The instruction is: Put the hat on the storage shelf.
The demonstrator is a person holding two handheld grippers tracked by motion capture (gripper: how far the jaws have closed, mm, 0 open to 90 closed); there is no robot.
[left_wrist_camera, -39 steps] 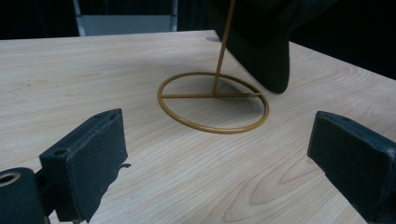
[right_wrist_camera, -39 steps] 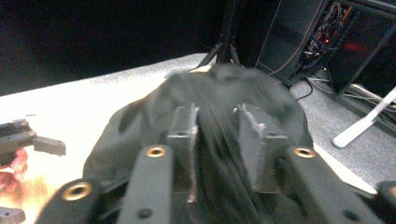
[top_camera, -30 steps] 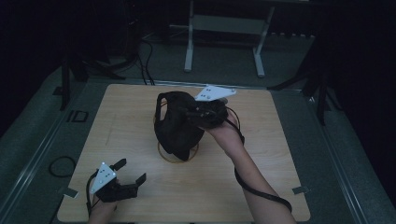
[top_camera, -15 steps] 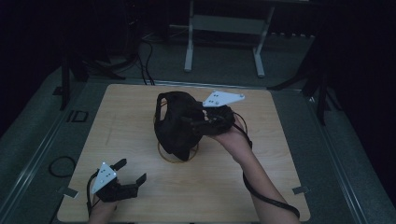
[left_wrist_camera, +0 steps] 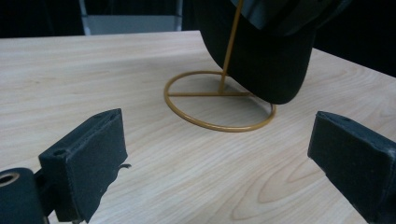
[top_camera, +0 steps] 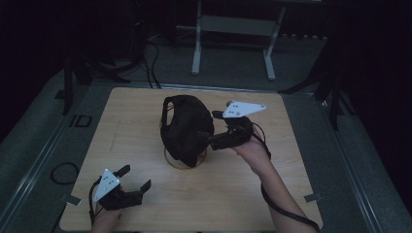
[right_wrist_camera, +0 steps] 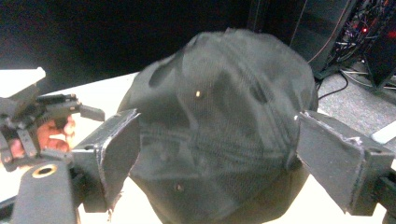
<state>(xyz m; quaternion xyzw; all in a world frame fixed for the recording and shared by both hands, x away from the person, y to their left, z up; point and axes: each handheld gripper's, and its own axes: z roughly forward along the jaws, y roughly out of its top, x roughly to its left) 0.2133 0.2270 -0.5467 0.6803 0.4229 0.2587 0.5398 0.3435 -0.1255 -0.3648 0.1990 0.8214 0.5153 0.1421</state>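
Dark room around a pale wooden surface [top_camera: 145, 131]; no writing is readable anywhere. At its middle a black cap [top_camera: 187, 128] hangs on a gold wire stand [left_wrist_camera: 219, 100]. Right gripper [top_camera: 218, 127] has just been opening, fingers [right_wrist_camera: 114, 154] released astride the cap. Left gripper [top_camera: 135, 178] rests spread, empty.

The right claw [top_camera: 214, 130] has just been opening, jaws wide; the left claw [top_camera: 137, 180] rests open.

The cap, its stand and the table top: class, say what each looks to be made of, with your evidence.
Cap: black woven fabric, matt, probably cotton or synthetic; stitched seams and eyelets show. Stand: thin wire, likely metal with a gold-coloured finish; a slim ring and upright rod. Table top: pale wood or wood-look laminate, smooth; grain lines show, but which one is unclear.
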